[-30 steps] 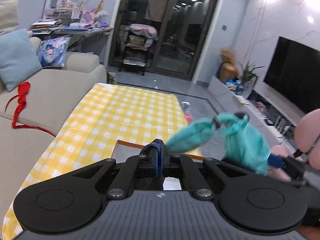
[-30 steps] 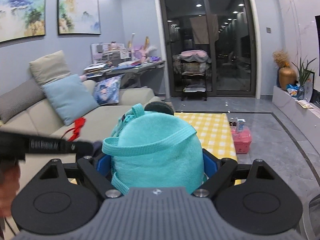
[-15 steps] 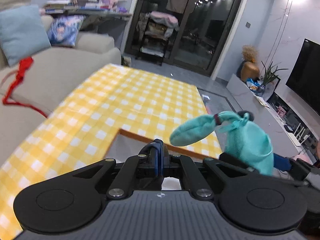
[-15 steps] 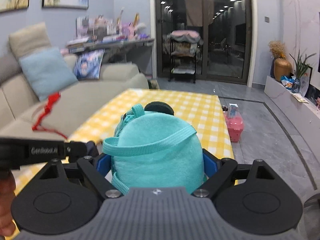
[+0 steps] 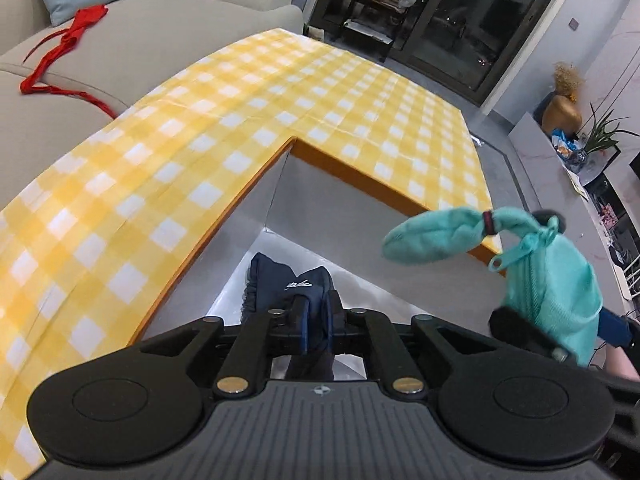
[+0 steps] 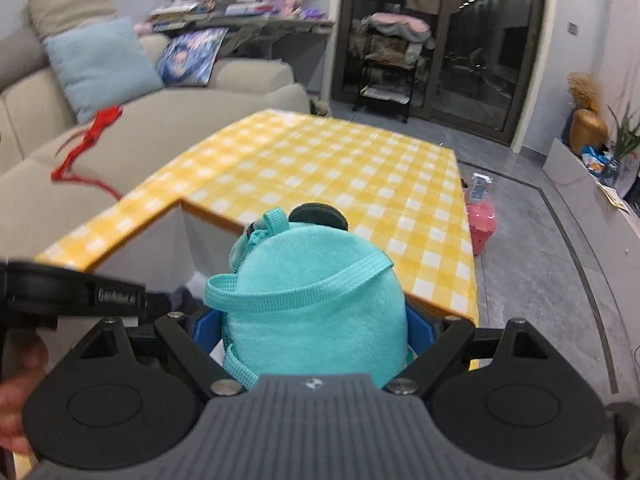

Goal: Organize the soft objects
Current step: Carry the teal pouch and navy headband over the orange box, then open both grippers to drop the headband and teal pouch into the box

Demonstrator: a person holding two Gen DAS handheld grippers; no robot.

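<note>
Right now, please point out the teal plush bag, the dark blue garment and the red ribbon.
teal plush bag (image 6: 316, 312): right wrist view, middle of its fuzzy body.
dark blue garment (image 5: 280, 284): left wrist view, folded top, inside the box.
red ribbon (image 5: 72, 36): left wrist view, knotted part, on the sofa.

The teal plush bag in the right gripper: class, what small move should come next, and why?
Probably lower the teal plush bag a little further into the open box and then let go. The right gripper grips it just above the box, where a dark blue cloth already lies, and the left gripper, jaws opening over that cloth, seems to be finishing its own drop.
</note>
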